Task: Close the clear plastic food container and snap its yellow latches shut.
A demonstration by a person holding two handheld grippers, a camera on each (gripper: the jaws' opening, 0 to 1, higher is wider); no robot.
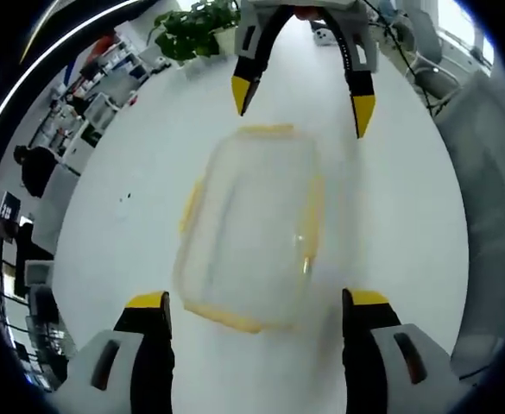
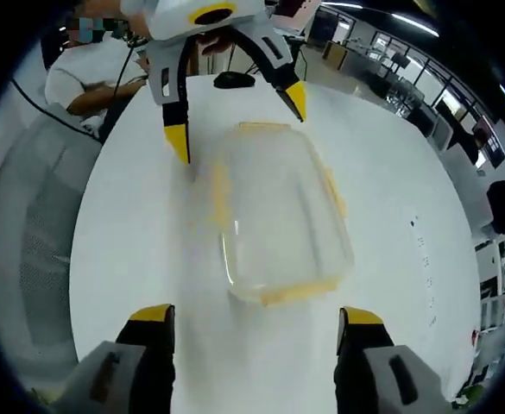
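Note:
A clear plastic food container (image 1: 252, 228) with yellow latches on its sides lies on the white table (image 1: 131, 155), lid on top. My left gripper (image 1: 256, 304) is open at its near short end, jaws wide apart and clear of it. In the left gripper view the right gripper (image 1: 302, 99) faces me from the far end, also open. In the right gripper view the container (image 2: 278, 220) lies between my open right gripper (image 2: 254, 317) and the left gripper (image 2: 236, 121) opposite. Neither gripper touches the container. A yellow latch (image 2: 293, 293) runs along the end nearest the right gripper.
A green potted plant (image 1: 192, 30) stands at the table's far edge in the left gripper view. A person in a white shirt (image 2: 88, 78) sits beyond the table, near a dark object (image 2: 233, 80). A grey chair (image 2: 23, 233) stands beside the table. Office desks surround.

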